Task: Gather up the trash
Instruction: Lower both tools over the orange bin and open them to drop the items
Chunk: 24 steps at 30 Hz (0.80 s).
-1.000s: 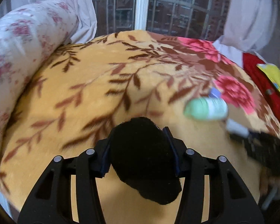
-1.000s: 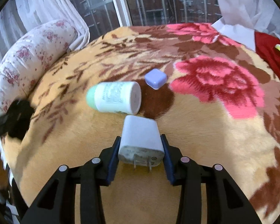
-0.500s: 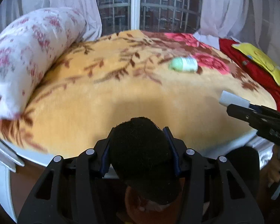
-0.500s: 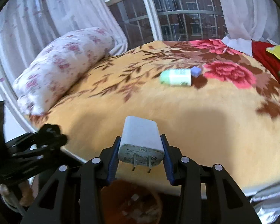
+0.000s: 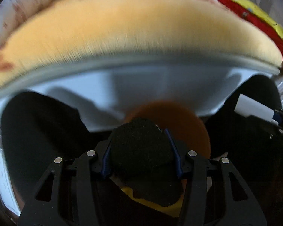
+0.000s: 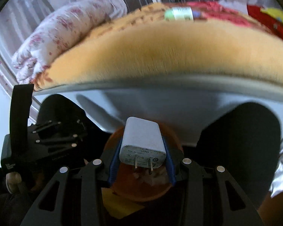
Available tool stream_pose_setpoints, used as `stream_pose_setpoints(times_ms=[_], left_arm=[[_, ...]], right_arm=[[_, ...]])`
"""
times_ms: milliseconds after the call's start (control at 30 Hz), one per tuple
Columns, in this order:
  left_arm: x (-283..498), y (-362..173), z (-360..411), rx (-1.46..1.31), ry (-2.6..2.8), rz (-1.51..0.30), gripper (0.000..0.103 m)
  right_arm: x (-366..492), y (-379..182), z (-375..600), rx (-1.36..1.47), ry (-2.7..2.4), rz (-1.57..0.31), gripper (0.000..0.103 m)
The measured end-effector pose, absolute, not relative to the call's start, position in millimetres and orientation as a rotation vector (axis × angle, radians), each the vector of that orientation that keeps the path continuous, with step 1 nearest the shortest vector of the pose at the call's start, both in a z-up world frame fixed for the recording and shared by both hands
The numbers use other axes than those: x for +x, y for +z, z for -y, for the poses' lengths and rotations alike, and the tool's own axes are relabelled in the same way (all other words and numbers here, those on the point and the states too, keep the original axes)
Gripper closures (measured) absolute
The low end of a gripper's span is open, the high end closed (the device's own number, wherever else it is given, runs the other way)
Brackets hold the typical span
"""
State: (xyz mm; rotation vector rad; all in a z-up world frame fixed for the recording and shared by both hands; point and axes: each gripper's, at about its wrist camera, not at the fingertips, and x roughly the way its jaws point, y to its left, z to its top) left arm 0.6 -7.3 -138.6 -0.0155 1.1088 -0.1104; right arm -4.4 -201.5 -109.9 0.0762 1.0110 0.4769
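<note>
The left claw (image 5: pixel 141 150) is clamped on a black fuzzy lump (image 5: pixel 141 146), pinched between its blue pads above a brown bin (image 5: pixel 188 128) on the floor below the bed (image 5: pixel 141 37). The right claw (image 6: pixel 141 156) grips a white charger plug (image 6: pixel 142 143), prongs facing the camera, over the same bin (image 6: pixel 141 188), which seems to hold some scraps, though blur hides detail. A green-capped bottle (image 6: pixel 179 13) lies far back on the orange blanket (image 6: pixel 160 52), near the floral pillow (image 6: pixel 62 35).
</note>
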Motion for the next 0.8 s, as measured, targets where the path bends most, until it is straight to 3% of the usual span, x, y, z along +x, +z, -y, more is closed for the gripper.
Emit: stream_pose_setpoints(times_ms=[233, 333, 367, 433, 800], left_arm=[[11.7, -156.1, 5.4, -0.026, -0.113, -1.171, 0.054], [16.3, -162.6, 5.0, -0.015, -0.093, -1.207, 0.047], [22.9, -162.9, 6.7, -0.007, -0.086, -1.221, 0.039], [23.1, -163.5, 7.0, 0.001, -0.084, -1.226, 0.037], [11.5, -136.5, 5.5, 0.007, -0.087, -1.139, 0.033]], right_arm=[[8.1, -130.5, 188.7, 0.046, 0.503, -1.086, 0.062], [14.1, -137.4, 184.0, 0.030, 0.506, -1.117, 0.061], [14.7, -138.4, 184.7, 0.029, 0.501, -1.118, 0.051], [15.3, -135.6, 185.1, 0.035, 0.497, -1.101, 0.044], [8.0, -107.0, 219.6, 0.143, 0.426, -0.971, 0.037]])
